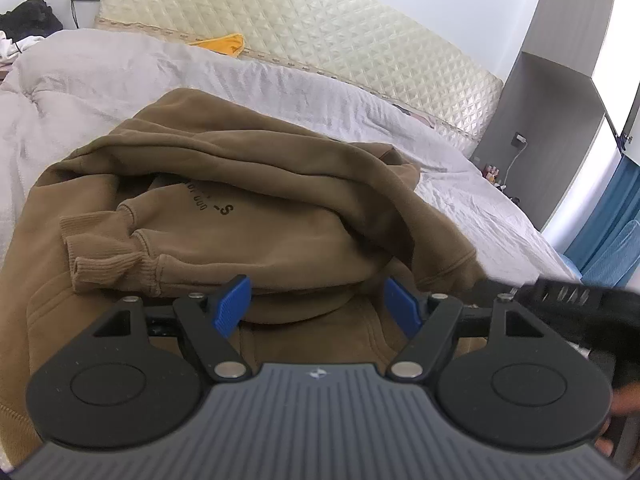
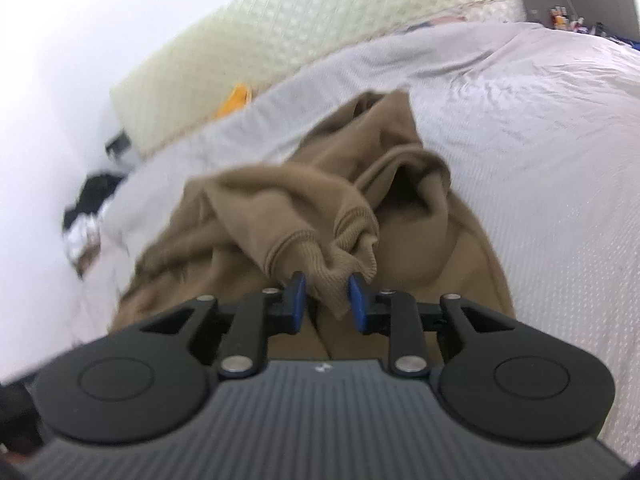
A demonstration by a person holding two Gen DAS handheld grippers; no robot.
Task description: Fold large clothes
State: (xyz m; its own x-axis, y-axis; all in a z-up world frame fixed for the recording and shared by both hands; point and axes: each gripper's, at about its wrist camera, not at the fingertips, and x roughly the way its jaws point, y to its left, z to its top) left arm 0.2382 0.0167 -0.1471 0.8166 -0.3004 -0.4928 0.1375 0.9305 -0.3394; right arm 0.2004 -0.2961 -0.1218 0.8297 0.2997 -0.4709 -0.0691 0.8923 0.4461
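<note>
At the far left a dark pile of clothes (image 1: 30, 16) lies beside the bed (image 1: 100, 64), which has a pale grey cover. The brown sweatshirt (image 1: 240, 184) lies bunched in the middle of the bed, one ribbed cuff (image 1: 108, 268) folded over its left side. The left hand-held gripper (image 1: 318, 308) stands wide above the near edge of the sweatshirt, with nothing between its blue pads. Behind, an orange cloth (image 1: 224, 44) rests against the quilted headboard (image 1: 320, 40). The right hand-held gripper (image 2: 326, 300) is narrow, and its blue pads seem to hold the other ribbed cuff (image 2: 336, 276), though this view is blurred.
</note>
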